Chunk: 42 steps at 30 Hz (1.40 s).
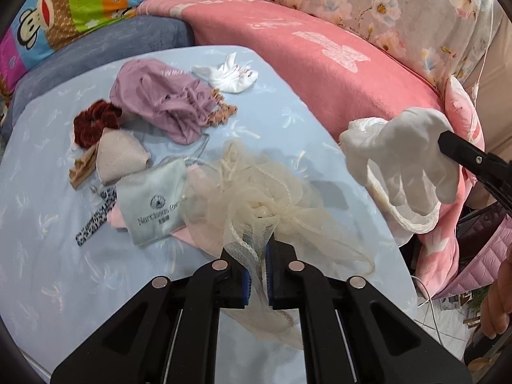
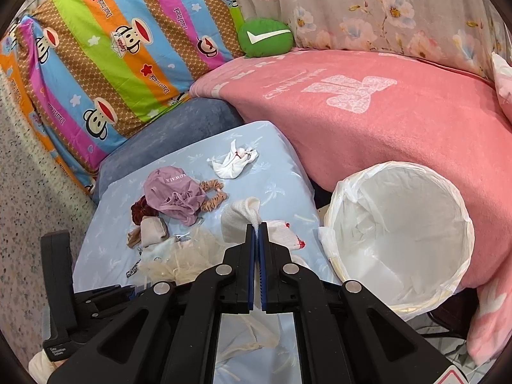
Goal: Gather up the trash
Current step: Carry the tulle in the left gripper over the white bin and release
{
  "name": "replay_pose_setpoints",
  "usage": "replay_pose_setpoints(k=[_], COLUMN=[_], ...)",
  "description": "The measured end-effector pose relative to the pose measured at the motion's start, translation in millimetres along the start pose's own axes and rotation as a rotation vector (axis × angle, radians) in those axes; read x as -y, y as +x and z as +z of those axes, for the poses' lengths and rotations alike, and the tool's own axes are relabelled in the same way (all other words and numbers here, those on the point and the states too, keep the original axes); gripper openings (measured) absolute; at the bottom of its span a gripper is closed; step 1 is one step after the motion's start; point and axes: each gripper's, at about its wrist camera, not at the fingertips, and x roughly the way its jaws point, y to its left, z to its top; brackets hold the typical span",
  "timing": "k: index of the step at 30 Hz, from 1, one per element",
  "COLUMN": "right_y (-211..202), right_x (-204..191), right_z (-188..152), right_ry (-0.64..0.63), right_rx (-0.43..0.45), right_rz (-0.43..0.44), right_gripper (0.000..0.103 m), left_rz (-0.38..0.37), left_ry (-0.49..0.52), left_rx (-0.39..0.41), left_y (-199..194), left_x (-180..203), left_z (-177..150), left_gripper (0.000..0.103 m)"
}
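Left wrist view: the left gripper (image 1: 256,249) is pinched on a bunch of cream mesh netting (image 1: 256,198) at the near edge of the pale blue sheet (image 1: 57,256), while the right gripper (image 1: 448,145), entering from the right, carries a white cloth (image 1: 400,156) in front of the pink blanket (image 1: 320,73). Right wrist view: the right gripper (image 2: 257,227) has its blue pads pressed together on that white cloth (image 2: 238,220), a red-stained white wad (image 2: 284,233) lying just beyond; the bag-lined bin (image 2: 460,211) stands open to the right, against the blanket. Both hands appear loaded, so the step in hand is judged to be carriage to the bin. The next move calls for swinging each pinch over the rim before parting the jaws. A crumpled tissue (image 2: 233,161), a lilac pouch (image 2: 172,192) and scrunchies remain farther off.
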Motion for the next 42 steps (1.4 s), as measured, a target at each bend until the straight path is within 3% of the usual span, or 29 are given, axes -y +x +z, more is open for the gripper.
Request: replay_pose_setpoints(k=[7, 14, 25, 34, 36, 38, 40, 42], right_y=[-20, -33, -41, -36, -37, -38, -39, -40], right_x=[18, 60, 127, 145, 148, 150, 150, 149], right_z=[14, 22, 22, 21, 22, 22, 23, 23], right_ry=[0.029, 0.090, 0.193, 0.226, 0.231, 0.239, 0.239, 0.236], right_rx=[0.055, 0.097, 0.114, 0.116, 0.122, 0.129, 0.135, 0.139], right_rz=[-0.039, -0.115, -0.211, -0.238, -0.246, -0.250, -0.255, -0.258], right_gripper=[0.002, 0.002, 0.002, 0.005, 0.008, 0.013, 0.022, 0.024], left_rz=[-0.060, -0.138, -0.217, -0.258, -0.252, -0.236, -0.222, -0.216], left_ry=[0.079, 0.187, 0.277, 0.308, 0.319, 0.320, 0.314, 0.315], left_rx=[0.088, 0.161, 0.162, 0.127, 0.118, 0.128, 0.154, 0.162], left_y=[-21, -26, -4, 18, 22, 23, 21, 19], left_x=[38, 97, 162, 190, 195, 196, 195, 194], left_z=[34, 69, 94, 102, 102, 102, 102, 102], left_gripper=[0.007, 0.007, 0.007, 0.010, 0.021, 0.043, 0.051, 0.051])
